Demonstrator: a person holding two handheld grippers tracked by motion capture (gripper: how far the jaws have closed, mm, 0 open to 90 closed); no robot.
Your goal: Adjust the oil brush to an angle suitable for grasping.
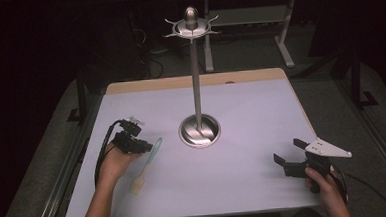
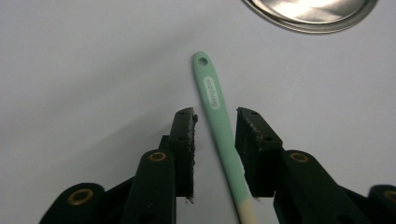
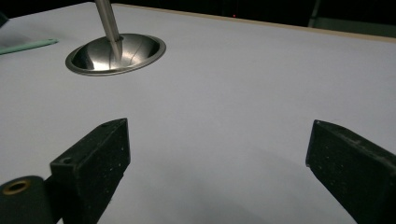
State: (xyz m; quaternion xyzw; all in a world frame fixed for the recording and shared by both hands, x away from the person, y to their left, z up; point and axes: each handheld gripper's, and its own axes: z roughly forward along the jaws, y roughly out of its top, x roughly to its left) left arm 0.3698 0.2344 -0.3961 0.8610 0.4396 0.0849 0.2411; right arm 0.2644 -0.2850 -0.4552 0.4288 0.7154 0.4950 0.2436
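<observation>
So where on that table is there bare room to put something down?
Bare table lies between the stand's base and the right hand-held gripper, and along the far edge. It is crowded near the left hand-held gripper, where the green spatula lies.

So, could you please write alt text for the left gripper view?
The left gripper points its open black jaws down at a mint-green silicone spatula handle lying between them on the white table; a round steel stand base sits beyond.

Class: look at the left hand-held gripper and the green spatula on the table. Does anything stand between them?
Nothing visible does. The left hand-held gripper has its open jaws on either side of the green spatula handle, with only bare table around it.
</observation>
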